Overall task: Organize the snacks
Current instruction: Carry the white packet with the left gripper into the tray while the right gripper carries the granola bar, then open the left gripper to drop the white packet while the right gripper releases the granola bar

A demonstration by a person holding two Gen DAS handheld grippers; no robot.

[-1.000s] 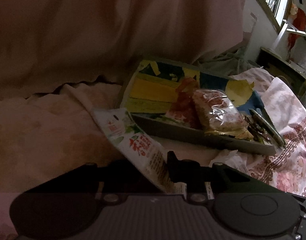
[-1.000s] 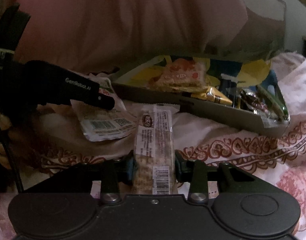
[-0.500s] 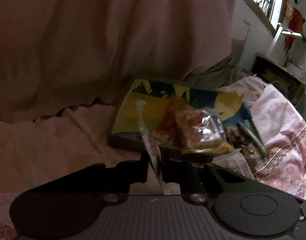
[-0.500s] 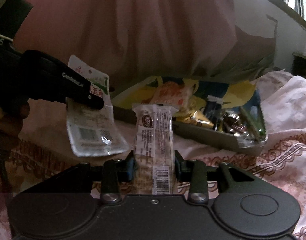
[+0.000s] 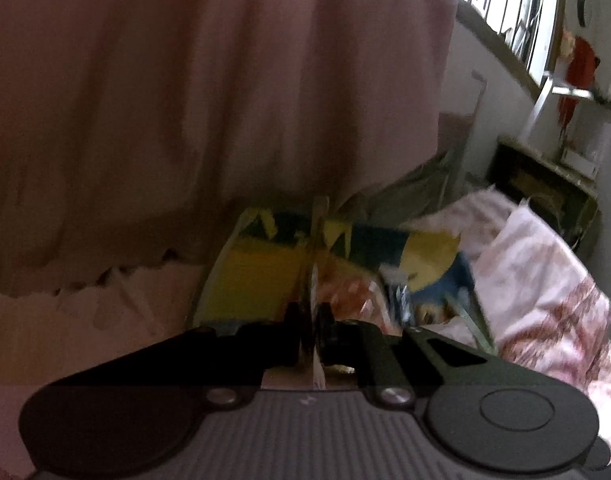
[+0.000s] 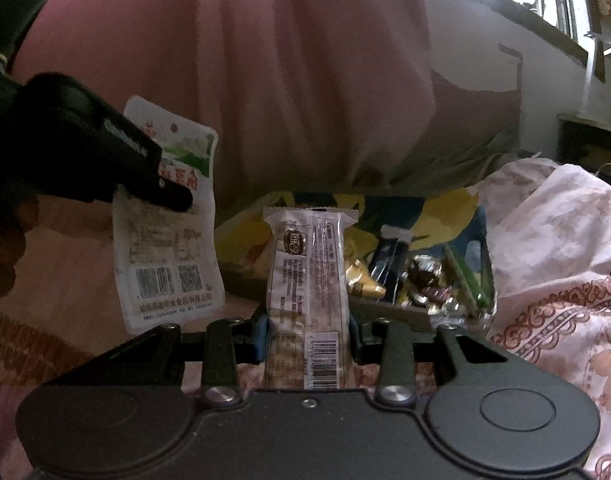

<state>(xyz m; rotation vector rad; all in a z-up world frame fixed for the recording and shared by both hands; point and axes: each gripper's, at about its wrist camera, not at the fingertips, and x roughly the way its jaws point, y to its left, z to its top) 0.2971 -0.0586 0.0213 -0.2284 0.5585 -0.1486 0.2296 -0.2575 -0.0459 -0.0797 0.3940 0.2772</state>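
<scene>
White plastic, the flat snack packet (image 6: 167, 220) hangs in the air pinched thin between the closed fingers of the left gripper (image 5: 310, 320), while the right gripper (image 6: 307, 330) has its fingers clamped on both sides of a long biscuit pack (image 6: 307, 276) that sticks forward between them. Seen edge-on and blurred from the left wrist, the packet's print cannot be read there. Beyond both lies a colourful tray (image 6: 245, 248) of wrapped snacks on the bed, with a pink curtain (image 6: 285, 80) behind and a floral quilt (image 6: 565, 260) at the right.
</scene>
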